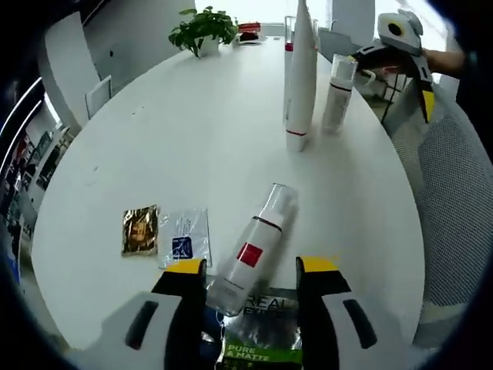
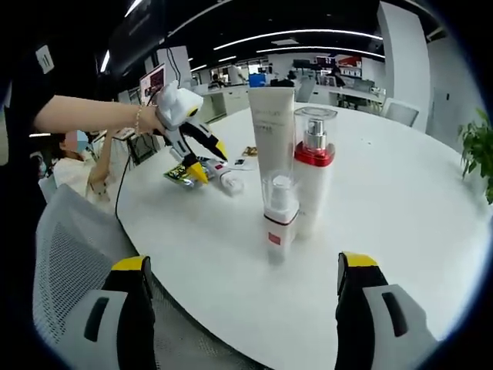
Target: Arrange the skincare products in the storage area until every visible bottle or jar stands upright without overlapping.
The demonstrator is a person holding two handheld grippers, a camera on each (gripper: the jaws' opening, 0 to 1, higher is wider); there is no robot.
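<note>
A white bottle with a red label (image 1: 254,248) lies on its side on the white table (image 1: 192,139). Its lower end sits between the jaws of my left gripper (image 1: 252,266), which is open and stands clear of it on both sides. Far across the table a tall white tube (image 1: 299,77) and a small clear-capped bottle (image 1: 337,91) stand upright. In the right gripper view the small bottle (image 2: 279,220), the tall tube (image 2: 273,127) and a red-collared pump bottle (image 2: 312,173) stand close together. My right gripper (image 2: 245,266) is open just in front of them, holding nothing.
A green packet (image 1: 262,343) lies under the left jaws. A gold sachet (image 1: 140,230) and a clear sachet (image 1: 185,237) lie to their left. A potted plant (image 1: 204,29) stands at the far edge. A mesh chair (image 2: 69,254) is beside the table. A person's hand holds the left gripper (image 2: 206,162).
</note>
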